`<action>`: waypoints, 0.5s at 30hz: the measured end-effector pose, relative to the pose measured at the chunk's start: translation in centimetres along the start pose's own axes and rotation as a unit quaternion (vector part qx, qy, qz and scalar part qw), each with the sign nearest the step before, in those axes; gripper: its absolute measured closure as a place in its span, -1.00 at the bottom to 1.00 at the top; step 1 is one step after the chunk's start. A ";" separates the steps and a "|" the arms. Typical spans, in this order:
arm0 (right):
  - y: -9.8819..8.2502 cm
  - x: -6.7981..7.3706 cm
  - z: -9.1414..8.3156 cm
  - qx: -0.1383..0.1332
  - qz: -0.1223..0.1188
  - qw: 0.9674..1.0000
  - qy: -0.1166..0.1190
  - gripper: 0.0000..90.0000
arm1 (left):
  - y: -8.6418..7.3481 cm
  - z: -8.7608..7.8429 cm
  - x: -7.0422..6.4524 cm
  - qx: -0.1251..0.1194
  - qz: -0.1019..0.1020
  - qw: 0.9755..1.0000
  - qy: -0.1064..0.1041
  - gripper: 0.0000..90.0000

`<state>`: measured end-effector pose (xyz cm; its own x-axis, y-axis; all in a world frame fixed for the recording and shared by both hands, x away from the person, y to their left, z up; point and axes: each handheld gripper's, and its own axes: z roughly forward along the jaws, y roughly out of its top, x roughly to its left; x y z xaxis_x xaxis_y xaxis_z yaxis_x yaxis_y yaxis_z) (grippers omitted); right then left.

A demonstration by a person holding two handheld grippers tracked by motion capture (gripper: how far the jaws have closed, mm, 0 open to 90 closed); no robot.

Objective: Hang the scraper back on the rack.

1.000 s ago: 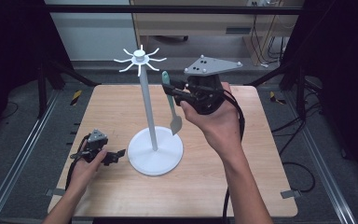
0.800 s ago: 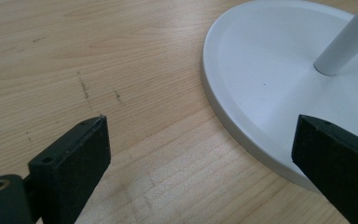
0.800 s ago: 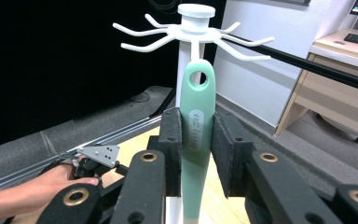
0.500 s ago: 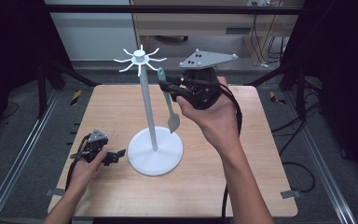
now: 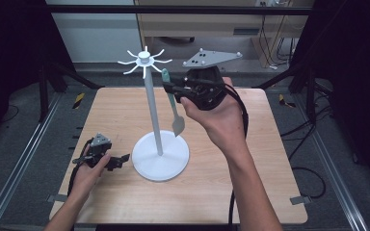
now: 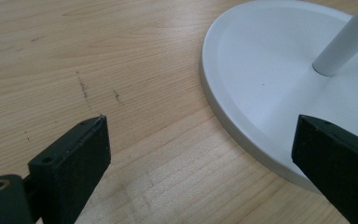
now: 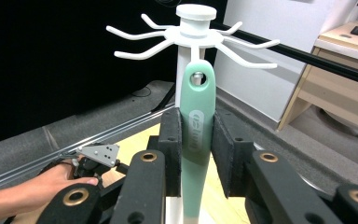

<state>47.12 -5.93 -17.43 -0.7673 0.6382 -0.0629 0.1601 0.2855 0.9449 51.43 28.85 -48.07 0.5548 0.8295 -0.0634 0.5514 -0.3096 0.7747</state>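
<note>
My right gripper (image 7: 196,140) has its jaws clamped narrow on the green handle of a small spatula (image 7: 196,130), held up beside the top of the white hook stand (image 5: 155,115). I judge I'm at the hanging step: the hole in the handle sits just under a hook (image 7: 195,52) of the crown, not yet threaded. Next I need to lift and nudge the hole over that hook tip, then let go. The spatula hangs near upright, long axis vertical, handle up, blade (image 5: 178,126) down toward the base. My left gripper (image 5: 107,160) rests on the table (image 5: 270,159) by the stand's base, jaws wide and empty.
</note>
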 end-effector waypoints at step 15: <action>0.2 -0.1 0.9 0.007 0.005 1.000 0.005 0.65 | 0.0 0.0 0.0 0.000 -0.001 1.000 -0.001 -0.91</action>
<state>47.80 -5.28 -17.56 -0.7712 0.6346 -0.0505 0.1766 0.2895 0.9408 51.44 28.86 -48.08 0.5543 0.8297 -0.0662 0.5525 -0.3072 0.7749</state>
